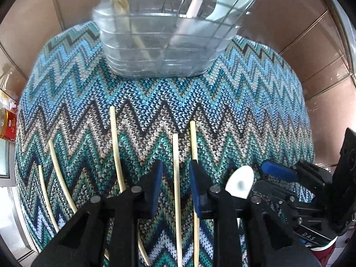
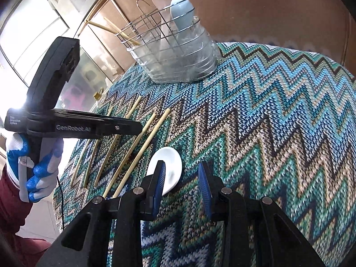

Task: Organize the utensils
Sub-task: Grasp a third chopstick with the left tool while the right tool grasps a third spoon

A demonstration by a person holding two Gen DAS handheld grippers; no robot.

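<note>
Several pale chopsticks [image 1: 115,146] lie side by side on a zigzag knitted cloth [image 1: 244,93]. My left gripper [image 1: 175,184] points down over them, jaws apart, with one chopstick [image 1: 175,155] in the gap and not touched by the pads. A white spoon [image 1: 241,182] lies just right of it. My right gripper [image 2: 182,184] stands open beside that white spoon [image 2: 171,162], with its left pad in front of the bowl and only cloth between its pads. At the back stands a wire utensil holder [image 1: 164,44] in a clear tray, holding chopsticks and a pale blue spoon [image 1: 233,2].
The cloth-covered table top drops away at its rounded edges [image 2: 66,178]. A gloved hand [image 2: 29,166] with a maroon sleeve holds the left gripper [image 2: 133,129]. A red-labelled jar [image 1: 7,124] stands off the table's left. Brown panels rise behind the utensil holder [image 2: 178,62].
</note>
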